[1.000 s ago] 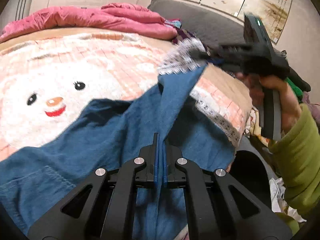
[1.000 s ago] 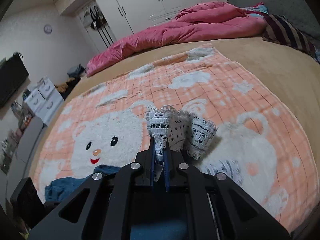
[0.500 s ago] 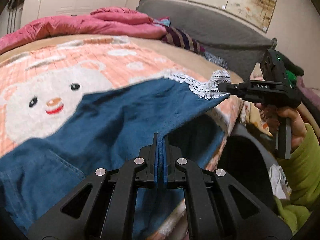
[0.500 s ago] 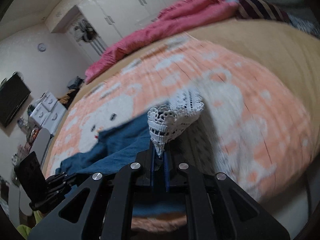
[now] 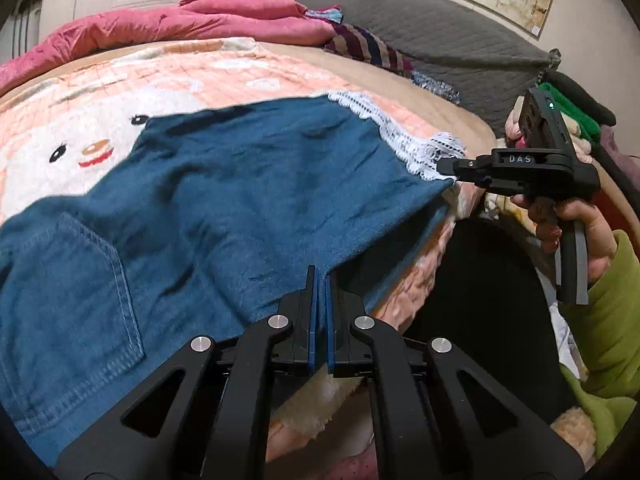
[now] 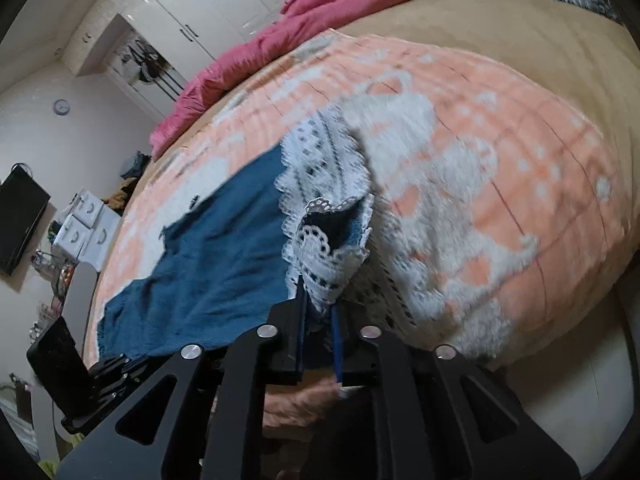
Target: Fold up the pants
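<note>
One pair of blue pants (image 5: 224, 216) lies spread flat on the bed, over a peach blanket (image 5: 120, 92) with a white bear face on it. Ahead of the left tongs (image 5: 320, 276) the cloth stretches away to a white lace hem (image 5: 404, 140); one back pocket (image 5: 80, 300) shows to their left. The left tongs are closed tight on the near edge of the pants at the bed's edge. The right tongs (image 6: 318, 308) sit at the far lace corner, held by a hand (image 5: 576, 224) in a green sleeve (image 5: 608, 320). Their jaws are parting, with the bunched lace hem between them; the lace seems to touch only one blade. Beyond both tongs lies one pink quilt (image 5: 192, 20) along the far side of the bed. No containers are clearly seen.
</note>
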Motion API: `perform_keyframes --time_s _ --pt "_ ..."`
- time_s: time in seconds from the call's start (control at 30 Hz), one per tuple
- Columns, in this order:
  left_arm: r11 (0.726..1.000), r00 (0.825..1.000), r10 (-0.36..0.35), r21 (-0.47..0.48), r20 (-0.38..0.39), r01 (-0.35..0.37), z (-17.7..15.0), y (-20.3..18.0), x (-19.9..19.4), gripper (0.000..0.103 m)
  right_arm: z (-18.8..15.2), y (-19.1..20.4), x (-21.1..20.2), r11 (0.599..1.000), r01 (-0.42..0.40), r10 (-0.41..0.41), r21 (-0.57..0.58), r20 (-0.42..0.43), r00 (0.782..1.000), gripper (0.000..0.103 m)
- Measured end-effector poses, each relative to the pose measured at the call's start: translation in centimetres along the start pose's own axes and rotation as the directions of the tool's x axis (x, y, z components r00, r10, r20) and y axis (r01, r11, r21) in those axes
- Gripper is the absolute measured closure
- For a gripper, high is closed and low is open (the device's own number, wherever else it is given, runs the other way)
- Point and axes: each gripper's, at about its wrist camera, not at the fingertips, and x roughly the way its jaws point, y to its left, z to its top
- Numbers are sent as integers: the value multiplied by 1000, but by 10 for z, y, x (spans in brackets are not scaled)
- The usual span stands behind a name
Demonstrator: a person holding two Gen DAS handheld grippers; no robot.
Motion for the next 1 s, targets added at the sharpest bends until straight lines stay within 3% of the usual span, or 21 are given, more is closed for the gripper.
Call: perform_keyframes --time_s 0.23,0.3,0.37,0.4,0.6,0.7,0.8,0.9,0.97,1.0 --pt "1000 1000 26 -10 8 -26 -1 -1 0 103 1 -7 -14 1000 -12 12 -6 48 999 64" --pt "999 999 33 -11 5 -33 -2 -1 1 103 5 -10 -16 1000 -6 6 -1 66 998 64" --pt "999 999 38 -7 0 -38 -4 -3 2 103 6 -11 -11 1000 5 -4 -24 50 999 88" --pt "999 999 41 -3 -3 -41 -4 -5 2 103 6 -10 -11 999 11 -10 -39 46 999 91" --pt "999 998 49 16 -43 -49 -9 -10 11 103 -1 -18 -1 993 87 -86 -83 14 996 91" --pt "999 997 52 6 -63 -51 -13 -7 18 103 -2 -21 1 992 81 -80 -92 9 997 91" --pt "999 998 35 -12 -56 -36 -13 -3 15 103 -2 -23 -2 995 46 -47 -91 1 999 85" --pt "999 999 21 -36 -37 -22 -14 -3 4 93 -1 -27 -17 997 22 -20 -74 39 999 70" --pt "999 999 29 -43 -25 -30 -15 -4 -8 89 -1 -32 -26 998 10 -7 -59 53 999 67" --pt "998 1000 27 -52 -14 -27 -15 -3 -16 82 0 -34 -28 999 -1 4 -55 54 999 67"
